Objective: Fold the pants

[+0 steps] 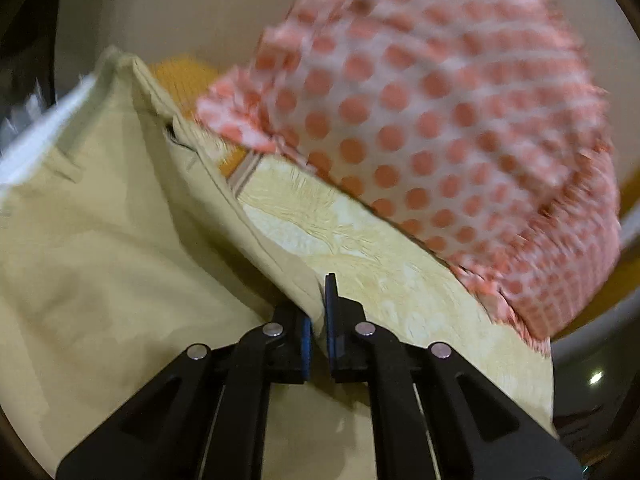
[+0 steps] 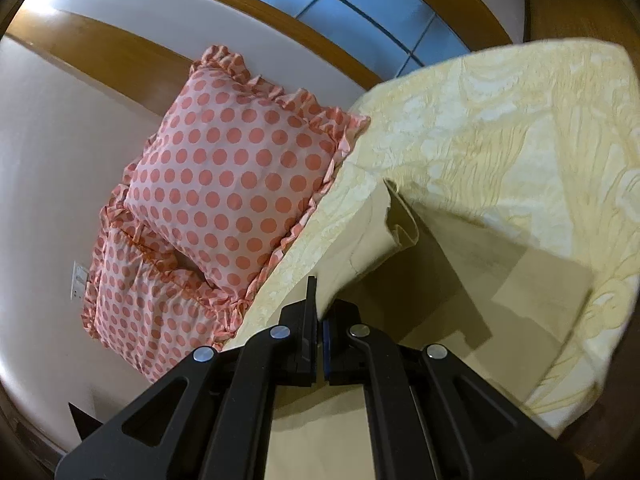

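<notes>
The pants (image 1: 100, 216) are pale yellow-green cloth. In the left wrist view they hang and drape from my left gripper (image 1: 319, 312), which is shut on a fold of the cloth above the bed. In the right wrist view my right gripper (image 2: 319, 312) is shut on another edge of the pants (image 2: 372, 248), which rises from the jaws with a curled corner and spreads down to the lower right. Both hold the cloth lifted off the bedspread.
A cream patterned bedspread (image 2: 500, 140) covers the bed (image 1: 400, 280). Pink pillows with orange dots (image 2: 228, 184) lie at its head, also large in the left wrist view (image 1: 440, 120). A wooden headboard (image 2: 248, 16) and white wall (image 2: 48, 160) stand behind. An orange cloth (image 1: 188, 76) lies beyond the pants.
</notes>
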### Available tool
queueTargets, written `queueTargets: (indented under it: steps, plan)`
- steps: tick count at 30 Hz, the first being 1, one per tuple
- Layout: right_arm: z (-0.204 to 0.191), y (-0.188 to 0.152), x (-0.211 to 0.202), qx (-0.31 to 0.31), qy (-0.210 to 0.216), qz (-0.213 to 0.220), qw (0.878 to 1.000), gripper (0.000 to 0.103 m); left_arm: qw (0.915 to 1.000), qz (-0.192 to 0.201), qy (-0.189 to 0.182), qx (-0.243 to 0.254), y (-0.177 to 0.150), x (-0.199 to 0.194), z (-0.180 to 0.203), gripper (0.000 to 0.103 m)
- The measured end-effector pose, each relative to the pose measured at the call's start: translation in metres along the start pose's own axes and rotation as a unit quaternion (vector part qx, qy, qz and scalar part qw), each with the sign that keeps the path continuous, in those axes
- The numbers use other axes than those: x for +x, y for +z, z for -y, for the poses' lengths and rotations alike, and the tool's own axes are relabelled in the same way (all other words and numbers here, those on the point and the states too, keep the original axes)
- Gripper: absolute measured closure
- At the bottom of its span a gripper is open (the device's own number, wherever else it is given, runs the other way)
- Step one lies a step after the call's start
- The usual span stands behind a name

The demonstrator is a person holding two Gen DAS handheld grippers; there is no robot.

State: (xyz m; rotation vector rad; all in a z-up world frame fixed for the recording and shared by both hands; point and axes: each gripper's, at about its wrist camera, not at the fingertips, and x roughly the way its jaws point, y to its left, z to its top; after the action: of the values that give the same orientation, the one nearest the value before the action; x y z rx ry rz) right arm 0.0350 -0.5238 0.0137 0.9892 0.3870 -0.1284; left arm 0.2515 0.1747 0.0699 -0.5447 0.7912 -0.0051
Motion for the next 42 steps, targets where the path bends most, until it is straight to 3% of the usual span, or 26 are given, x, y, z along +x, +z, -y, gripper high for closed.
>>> queueTargets:
  steps: [2, 6, 9, 15, 16, 17, 19, 22, 24, 27, 29, 31, 32, 33, 34, 37, 42]
  plan:
    - [0.002, 0.001, -0.009, -0.007, -0.007, 0.009, 1.000, 0.101, 0.9992, 0.032, -0.009, 0.021, -0.027, -0.051, -0.003, 0.097]
    - [0.018, -0.003, -0.028, -0.004, -0.027, 0.023, 0.999, 0.101, 0.9980, 0.052, -0.006, 0.036, -0.100, -0.121, -0.021, 0.096]
    - [0.030, -0.009, -0.037, -0.002, -0.044, 0.027, 0.999, 0.101, 0.9986, 0.043, 0.013, 0.028, -0.146, -0.139, -0.036, 0.096]
    - [0.041, -0.018, -0.044, -0.026, -0.100, 0.028, 0.994, 0.100, 0.9993, 0.019, 0.032, 0.010, -0.189, -0.134, -0.057, 0.094]
    - [0.041, -0.019, -0.047, -0.030, -0.112, 0.032, 0.993, 0.091, 0.9992, 0.021, 0.033, 0.006, -0.194, -0.133, -0.060, 0.091]
    - [0.042, -0.019, -0.051, -0.033, -0.129, 0.040, 0.990, 0.070, 0.9992, 0.026, 0.030, 0.004, -0.197, -0.134, -0.062, 0.089]
    - [0.043, -0.020, -0.061, -0.038, -0.142, 0.067, 0.987, 0.043, 0.9991, 0.033, 0.025, 0.005, -0.201, -0.139, -0.063, 0.086]
    - [0.045, -0.020, -0.065, -0.054, -0.169, 0.091, 0.980, 0.044, 0.9984, 0.049, 0.027, 0.007, -0.204, -0.147, -0.062, 0.062]
    - [0.052, -0.022, -0.058, -0.046, -0.160, 0.076, 0.983, 0.045, 0.9977, 0.064, 0.021, 0.008, -0.206, -0.156, -0.063, 0.060]
    - [0.049, -0.034, -0.052, -0.068, -0.139, 0.069, 0.986, 0.056, 0.9958, 0.089, 0.025, 0.002, -0.207, -0.170, -0.068, 0.055]
    - [0.045, -0.045, -0.045, -0.086, -0.116, 0.054, 0.988, 0.073, 0.9949, 0.099, 0.018, -0.011, -0.205, -0.177, -0.073, 0.055]
    - [0.041, -0.053, -0.041, -0.103, -0.102, 0.052, 0.988, 0.075, 0.9933, 0.111, 0.018, -0.023, -0.204, -0.183, -0.077, 0.054]
    - [0.038, -0.057, -0.041, -0.120, -0.102, 0.064, 0.985, 0.082, 0.9922, 0.120, 0.012, -0.030, -0.203, -0.188, -0.079, 0.053]
    - [0.035, -0.058, -0.039, -0.132, -0.103, 0.069, 0.984, 0.090, 0.9904, 0.133, 0.015, -0.036, -0.204, -0.193, -0.082, 0.050]
    - [0.035, -0.059, -0.038, -0.140, -0.105, 0.073, 0.982, 0.097, 0.9862, 0.157, 0.033, -0.041, -0.204, -0.201, -0.086, 0.041]
    - [0.025, -0.056, -0.037, -0.161, -0.093, 0.079, 0.979, 0.100, 0.9771, 0.198, 0.054, -0.055, -0.201, -0.219, -0.098, 0.025]
    - [-0.058, -0.068, -0.031, -0.259, -0.007, 0.062, 0.964, 0.100, 0.9812, 0.161, 0.063, -0.086, -0.189, -0.208, -0.129, 0.021]
